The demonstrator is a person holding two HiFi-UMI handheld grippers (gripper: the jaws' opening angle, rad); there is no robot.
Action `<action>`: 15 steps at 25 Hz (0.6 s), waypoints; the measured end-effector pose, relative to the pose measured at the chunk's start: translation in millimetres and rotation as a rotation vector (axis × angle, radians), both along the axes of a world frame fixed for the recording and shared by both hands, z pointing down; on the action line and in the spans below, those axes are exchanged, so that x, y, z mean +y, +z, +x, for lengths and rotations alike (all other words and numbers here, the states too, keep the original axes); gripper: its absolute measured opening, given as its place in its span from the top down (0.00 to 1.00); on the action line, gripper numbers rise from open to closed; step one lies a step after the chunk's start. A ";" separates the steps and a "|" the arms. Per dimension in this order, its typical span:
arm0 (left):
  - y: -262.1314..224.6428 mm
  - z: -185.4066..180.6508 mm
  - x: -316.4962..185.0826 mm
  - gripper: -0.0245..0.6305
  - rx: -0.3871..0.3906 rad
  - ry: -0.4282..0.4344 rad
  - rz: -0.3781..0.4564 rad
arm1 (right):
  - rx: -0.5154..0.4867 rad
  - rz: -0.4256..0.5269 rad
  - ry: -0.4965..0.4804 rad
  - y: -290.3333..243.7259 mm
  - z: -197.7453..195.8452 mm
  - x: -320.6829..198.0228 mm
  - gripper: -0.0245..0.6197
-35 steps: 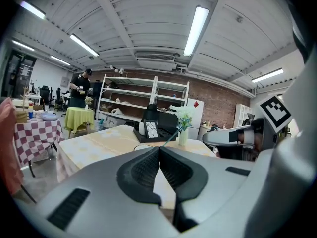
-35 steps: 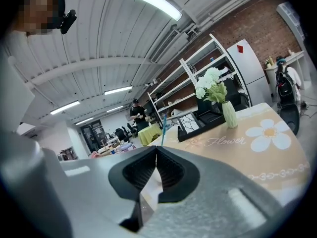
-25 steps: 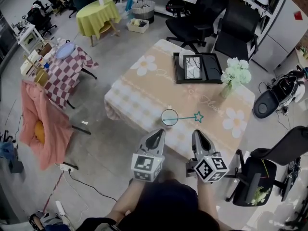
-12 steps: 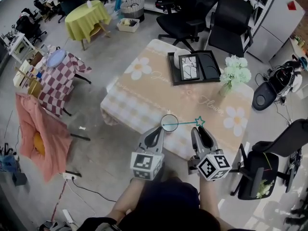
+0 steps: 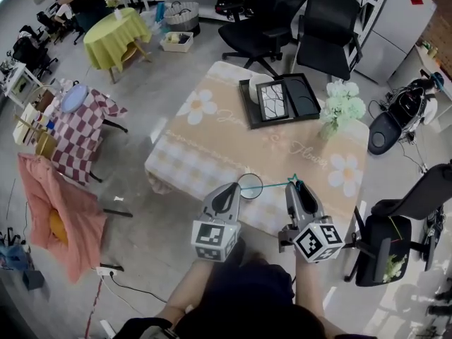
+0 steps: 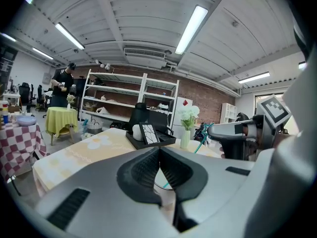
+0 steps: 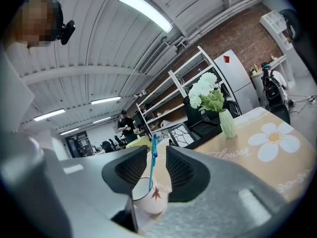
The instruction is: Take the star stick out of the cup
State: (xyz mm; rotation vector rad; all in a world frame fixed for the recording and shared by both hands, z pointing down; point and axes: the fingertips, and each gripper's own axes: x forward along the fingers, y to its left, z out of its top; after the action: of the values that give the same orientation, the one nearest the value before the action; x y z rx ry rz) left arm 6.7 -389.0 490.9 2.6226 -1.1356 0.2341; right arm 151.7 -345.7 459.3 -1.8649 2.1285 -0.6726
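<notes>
Changed over the last second: right gripper (image 5: 296,187) jaws gone from shut to wide apart; both tools brought forward to the near edge of the table (image 5: 212,143), right tip now over the star end of the star stick (image 5: 274,184).

Seen in the right gripper view: jaws well apart, star stick (image 7: 151,162) rising between the pads without contact on either side; nothing gripped. Just below and beyond the jaws, the cup (image 7: 147,202), white with a small brown mark, stick standing in it.

Condition of left gripper (image 6: 159,152): jaws closed together, pads meeting at the tips, nothing between them. Held just short of the cup, at its near left.

Seen in the head view: cup (image 5: 249,185) upright near the table's front edge, between the two tool tips. Star stick not yet out, slanting right from the rim. Well apart at the far side: black tray (image 5: 282,99) and vase of white flowers (image 5: 340,111).
</notes>
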 end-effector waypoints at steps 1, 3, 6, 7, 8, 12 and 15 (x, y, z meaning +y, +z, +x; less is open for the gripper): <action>-0.3 0.2 -2.1 0.95 0.000 0.007 0.002 | 0.000 0.002 0.006 -0.4 -0.4 -0.9 0.78; -1.4 0.9 -6.3 0.95 0.000 0.020 0.007 | 0.002 0.010 0.021 -2.2 -0.9 -2.6 0.78; -2.4 2.8 -12.2 0.95 -0.001 0.044 0.014 | 0.009 0.032 0.048 -6.4 -1.2 -4.5 0.78; -2.3 3.3 -14.0 0.95 -0.002 0.052 0.016 | 0.009 0.038 0.052 -7.1 -1.6 -5.3 0.78; -2.0 3.6 -15.7 0.95 -0.003 0.058 0.019 | 0.009 0.043 0.056 -7.4 -1.8 -6.1 0.78; -1.2 4.5 -20.9 0.95 -0.002 0.080 0.023 | 0.008 0.050 0.073 -7.7 -1.8 -7.1 0.81; -1.4 6.3 -23.5 0.95 -0.001 0.098 0.021 | 0.005 0.051 0.078 -7.5 -3.5 -7.1 0.84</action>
State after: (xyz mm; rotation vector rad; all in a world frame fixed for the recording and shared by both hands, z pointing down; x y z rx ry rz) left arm 13.0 -412.6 489.5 2.7005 -1.0162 0.2450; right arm 148.1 -352.8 451.7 -1.9136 2.0441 -0.5919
